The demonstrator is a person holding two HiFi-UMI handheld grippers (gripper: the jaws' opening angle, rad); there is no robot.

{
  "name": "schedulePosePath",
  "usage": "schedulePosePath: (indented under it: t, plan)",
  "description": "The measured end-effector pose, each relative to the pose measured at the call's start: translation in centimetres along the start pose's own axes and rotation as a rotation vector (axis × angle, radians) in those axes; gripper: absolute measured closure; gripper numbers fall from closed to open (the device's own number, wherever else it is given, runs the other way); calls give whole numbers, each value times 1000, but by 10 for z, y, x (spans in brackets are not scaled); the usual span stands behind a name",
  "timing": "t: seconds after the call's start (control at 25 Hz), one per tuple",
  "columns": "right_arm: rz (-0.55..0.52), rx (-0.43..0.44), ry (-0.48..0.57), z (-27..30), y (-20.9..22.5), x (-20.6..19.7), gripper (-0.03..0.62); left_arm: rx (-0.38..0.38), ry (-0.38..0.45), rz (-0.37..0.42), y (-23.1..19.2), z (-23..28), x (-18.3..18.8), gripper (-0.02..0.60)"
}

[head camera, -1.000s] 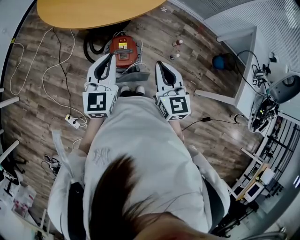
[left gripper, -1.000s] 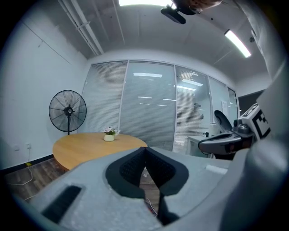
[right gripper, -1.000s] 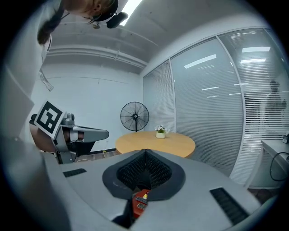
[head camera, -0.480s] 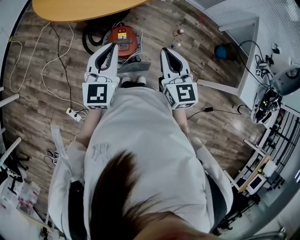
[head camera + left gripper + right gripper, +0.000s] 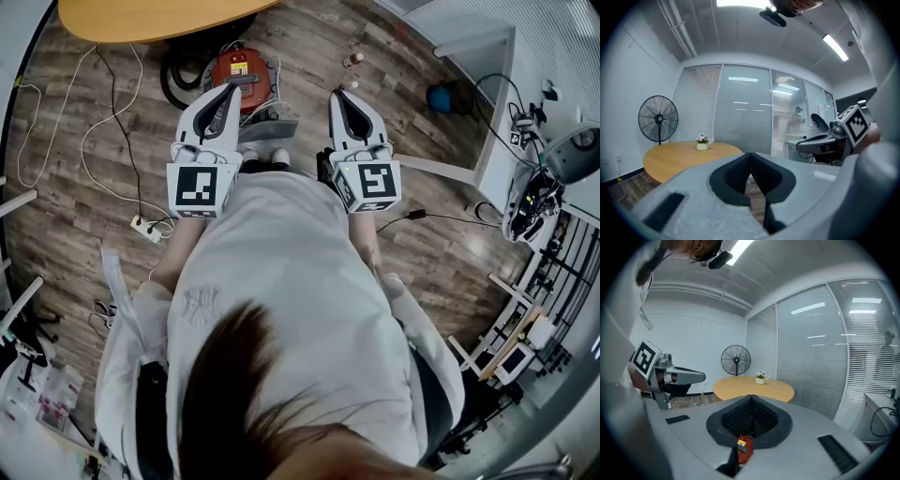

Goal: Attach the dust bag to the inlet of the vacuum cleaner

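The red vacuum cleaner [image 5: 246, 77] stands on the wood floor under the edge of the round table, with its black hose [image 5: 180, 92] coiled to its left. A grey flat piece [image 5: 274, 129] lies just in front of it by the person's shoes; I cannot tell whether it is the dust bag. My left gripper [image 5: 228, 90] is held level with its tip over the vacuum's near left side, shut and empty. My right gripper [image 5: 338, 95] hangs to the vacuum's right, also shut with nothing in it. A slice of the vacuum [image 5: 744, 446] shows through the gap below the right jaws.
The round wooden table [image 5: 150, 17] stands beyond the vacuum, with a flower pot [image 5: 701, 145] on it and a standing fan [image 5: 658, 117] behind. A power strip [image 5: 147, 242] and cables lie at the left. A white desk [image 5: 487, 84] and a blue object [image 5: 439, 98] are at the right.
Both grippers have drifted a little forward in the head view, and the right one has also slid to the right. Both have stayed shut and empty.
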State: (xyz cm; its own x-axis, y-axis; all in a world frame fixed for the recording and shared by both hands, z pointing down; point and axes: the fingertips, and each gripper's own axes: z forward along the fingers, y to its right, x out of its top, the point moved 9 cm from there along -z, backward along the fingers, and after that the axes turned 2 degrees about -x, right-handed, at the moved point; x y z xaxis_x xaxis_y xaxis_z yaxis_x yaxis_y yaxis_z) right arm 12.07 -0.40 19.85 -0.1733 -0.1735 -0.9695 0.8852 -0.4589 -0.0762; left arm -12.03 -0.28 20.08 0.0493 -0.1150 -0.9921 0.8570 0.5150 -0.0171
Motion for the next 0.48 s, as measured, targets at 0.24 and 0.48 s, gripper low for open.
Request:
schedulePosePath:
  t: [0.24, 0.48]
  plan:
    - [10, -15, 3, -4, 6, -2, 592, -1, 2, 0, 3, 2, 1, 565]
    - [15, -19, 4, -5, 10, -3, 592, 0, 1, 4, 4, 4, 2, 565]
